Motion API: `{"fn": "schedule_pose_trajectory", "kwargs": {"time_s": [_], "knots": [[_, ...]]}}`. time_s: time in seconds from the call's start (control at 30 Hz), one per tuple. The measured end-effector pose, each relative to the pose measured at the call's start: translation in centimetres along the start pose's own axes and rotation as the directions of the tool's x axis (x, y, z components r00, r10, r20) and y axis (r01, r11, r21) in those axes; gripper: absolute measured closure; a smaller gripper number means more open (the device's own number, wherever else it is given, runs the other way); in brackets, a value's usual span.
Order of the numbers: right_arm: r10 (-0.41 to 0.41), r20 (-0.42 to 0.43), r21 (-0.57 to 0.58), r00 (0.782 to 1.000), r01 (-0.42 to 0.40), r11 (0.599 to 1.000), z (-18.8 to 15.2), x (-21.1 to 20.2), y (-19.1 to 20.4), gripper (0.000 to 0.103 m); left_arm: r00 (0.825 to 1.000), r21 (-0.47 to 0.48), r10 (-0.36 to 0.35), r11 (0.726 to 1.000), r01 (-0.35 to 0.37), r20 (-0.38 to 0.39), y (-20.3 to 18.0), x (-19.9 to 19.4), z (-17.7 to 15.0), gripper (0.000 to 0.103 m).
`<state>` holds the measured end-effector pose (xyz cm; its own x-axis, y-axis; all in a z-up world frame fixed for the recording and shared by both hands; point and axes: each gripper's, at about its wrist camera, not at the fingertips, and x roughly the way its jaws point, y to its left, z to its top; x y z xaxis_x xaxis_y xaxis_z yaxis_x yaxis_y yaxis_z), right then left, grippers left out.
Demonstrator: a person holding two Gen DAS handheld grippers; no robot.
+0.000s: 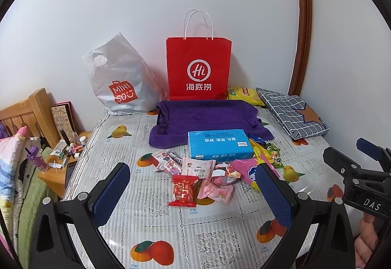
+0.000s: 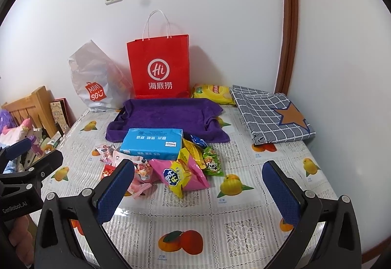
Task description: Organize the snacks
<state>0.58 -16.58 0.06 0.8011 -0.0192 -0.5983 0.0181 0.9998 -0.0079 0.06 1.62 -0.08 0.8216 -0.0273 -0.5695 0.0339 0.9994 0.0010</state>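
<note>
A heap of small snack packets lies mid-table: a red packet (image 1: 183,190), pink packets (image 1: 215,189), a pink-and-yellow bag (image 2: 182,175) and green packets (image 2: 212,163). A blue tissue pack (image 1: 220,145) (image 2: 152,144) rests on the front edge of a purple towel-lined tray (image 1: 207,117) (image 2: 166,117). A red paper bag (image 1: 198,68) (image 2: 158,66) stands behind it. My left gripper (image 1: 193,186) is open and empty, just short of the red packet. My right gripper (image 2: 199,183) is open and empty, near the pink-and-yellow bag.
A white MINISO plastic bag (image 1: 119,83) leans on the wall at back left. A yellow chip bag (image 2: 212,93) and a folded checked cloth (image 2: 268,115) lie at back right. A wooden bedside stand with bottles (image 1: 61,154) is left of the table.
</note>
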Motion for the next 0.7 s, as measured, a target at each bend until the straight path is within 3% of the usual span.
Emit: {"fn": "schedule_pose_trajectory", "kwargs": {"time_s": [0.7], "knots": [[0.002,0.001,-0.010,1.000,-0.002,1.000,0.00,-0.05,0.43,0.000,1.000,0.000,0.001,1.000,-0.001,0.002,-0.15,-0.15,0.23,0.000]]}}
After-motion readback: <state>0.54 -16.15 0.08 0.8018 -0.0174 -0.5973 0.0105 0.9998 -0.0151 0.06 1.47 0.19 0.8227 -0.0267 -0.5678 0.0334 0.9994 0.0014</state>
